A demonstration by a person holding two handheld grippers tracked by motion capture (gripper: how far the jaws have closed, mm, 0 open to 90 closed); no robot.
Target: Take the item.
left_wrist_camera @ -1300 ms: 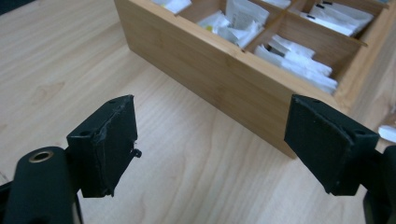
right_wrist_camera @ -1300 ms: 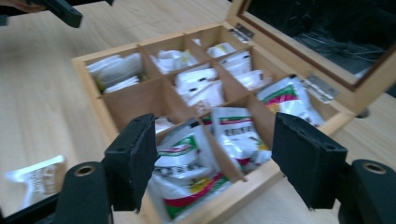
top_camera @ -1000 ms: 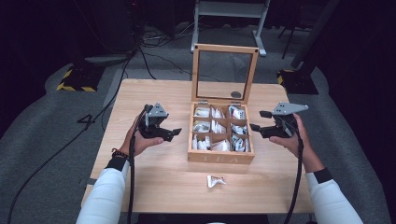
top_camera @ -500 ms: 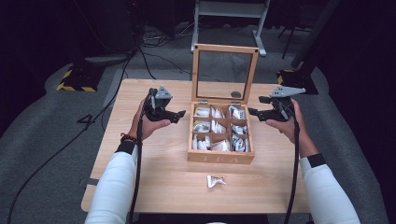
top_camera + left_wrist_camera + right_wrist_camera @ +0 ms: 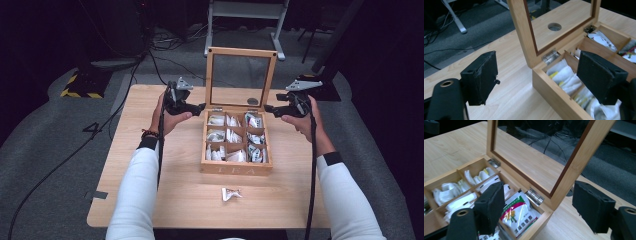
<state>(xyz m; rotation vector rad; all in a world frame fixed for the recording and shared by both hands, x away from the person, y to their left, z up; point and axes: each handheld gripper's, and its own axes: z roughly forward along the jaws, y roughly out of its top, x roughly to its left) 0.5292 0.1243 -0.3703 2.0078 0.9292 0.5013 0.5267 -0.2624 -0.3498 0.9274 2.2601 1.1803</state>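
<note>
Near edge, high view: both forearms in white sleeves come up from the bottom, a dark cuff at each wrist. A loose tea sachet (image 5: 230, 193) lies on the table (image 5: 150, 200) just in front of the box, apart from it.

Tea box (image 5: 236, 169), light wood, sits centre of the table, a little right of the middle. Nine compartments in a three-by-three grid, holding white and coloured sachets. Lettering on the front wall.

Left gripper (image 5: 198, 107): held above the table just beside the box's far left corner, jaws pointing right toward it. In the left gripper view (image 5: 541, 75) the jaws stand wide apart, nothing between the pads; the box corner and the lid's left post lie in the gap beyond them. Not touching, as far as can be seen.

Right gripper (image 5: 268, 107): mirrors it at the far right corner, jaws pointing left. In the right gripper view (image 5: 541, 207) the jaws are spread, empty; the lid's right post and a hinge (image 5: 535, 195) sit between them farther off. A green and red sachet (image 5: 518, 215) fills the compartment below.

Lid (image 5: 241, 52): wooden frame with a clear pane, standing upright on two metal hinges at the back wall.

Far: round hole (image 5: 252, 101) in the tabletop behind the lid; cables on grey floor.
</note>
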